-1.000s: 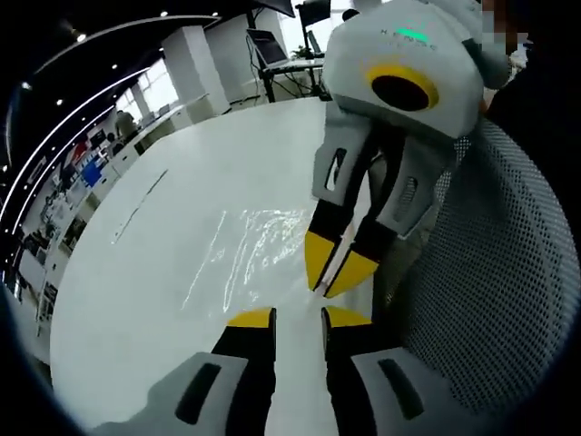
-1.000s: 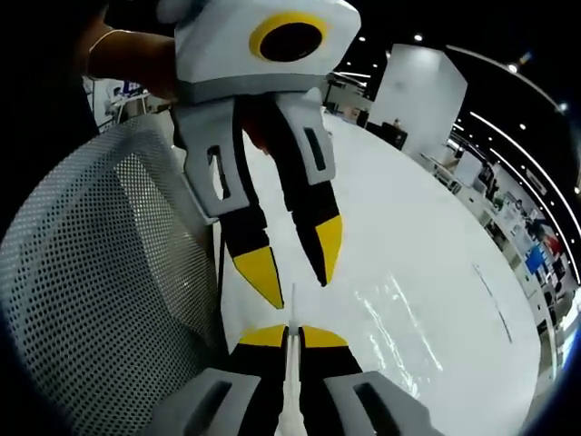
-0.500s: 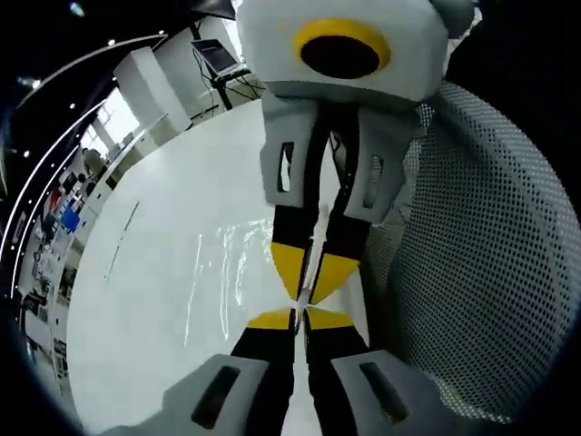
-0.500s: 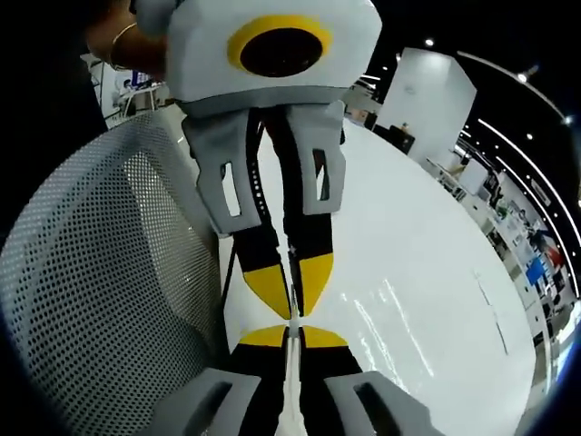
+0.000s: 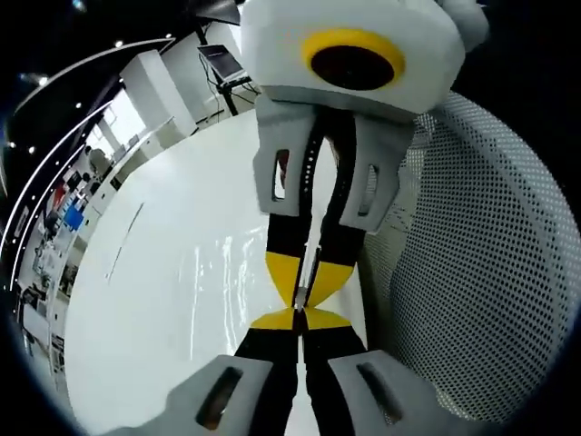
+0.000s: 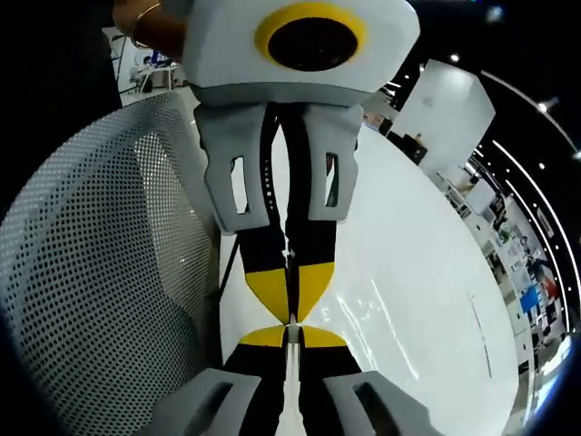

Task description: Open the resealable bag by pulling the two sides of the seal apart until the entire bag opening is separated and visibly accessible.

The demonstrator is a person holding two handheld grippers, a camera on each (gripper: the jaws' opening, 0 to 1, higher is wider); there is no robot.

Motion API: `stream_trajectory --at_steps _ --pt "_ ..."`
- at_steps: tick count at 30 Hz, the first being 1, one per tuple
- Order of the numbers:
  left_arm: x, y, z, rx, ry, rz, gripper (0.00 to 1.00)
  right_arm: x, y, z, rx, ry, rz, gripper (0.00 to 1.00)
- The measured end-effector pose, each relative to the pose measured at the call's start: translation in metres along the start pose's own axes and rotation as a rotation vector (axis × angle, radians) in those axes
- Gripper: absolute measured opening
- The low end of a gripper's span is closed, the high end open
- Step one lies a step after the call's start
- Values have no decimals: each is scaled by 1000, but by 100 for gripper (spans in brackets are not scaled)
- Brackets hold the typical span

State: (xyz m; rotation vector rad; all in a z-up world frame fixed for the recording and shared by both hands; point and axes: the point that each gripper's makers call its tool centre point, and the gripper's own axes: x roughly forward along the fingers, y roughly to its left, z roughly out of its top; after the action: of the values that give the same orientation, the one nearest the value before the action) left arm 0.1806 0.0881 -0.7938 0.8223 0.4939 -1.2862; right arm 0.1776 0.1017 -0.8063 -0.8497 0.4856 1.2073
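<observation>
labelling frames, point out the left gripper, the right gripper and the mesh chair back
left gripper [image 5: 300, 314], left gripper view, between its fingertips
right gripper [image 6: 292, 330], right gripper view, between its fingertips
mesh chair back [image 6: 100, 272], right gripper view, perforated panel

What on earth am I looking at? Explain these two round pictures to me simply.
A person holds a handheld tool in each hand, each with two yellow-tipped jaws and its own fisheye camera looking along them. In the left gripper view, the left tool rises from the bottom and the right tool faces it. The right gripper view is the reverse: right tool below, left tool opposite. Both are pinched shut, tip to tip, on the thin edge of a clear resealable bag, which glints above the white table. The dotted grey surface beside them is a mesh chair back.
</observation>
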Motion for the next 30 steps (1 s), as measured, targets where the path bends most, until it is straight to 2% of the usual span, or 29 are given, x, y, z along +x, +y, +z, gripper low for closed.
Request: stream_trajectory --at_steps 7,12,21,30 --pt "-1 -5 -2 11 10 -15 0 0 5 1 24 -3 26 0" --pt "-3 -8 -3 52 23 -19 0 1 7 3 54 -14 42 0" --pt "-2 -8 -6 65 38 -24 0 1 7 -6 54 14 36 0" --pt "-3 -6 -8 25 28 -12 0 -2 3 -19 75 39 16 0"
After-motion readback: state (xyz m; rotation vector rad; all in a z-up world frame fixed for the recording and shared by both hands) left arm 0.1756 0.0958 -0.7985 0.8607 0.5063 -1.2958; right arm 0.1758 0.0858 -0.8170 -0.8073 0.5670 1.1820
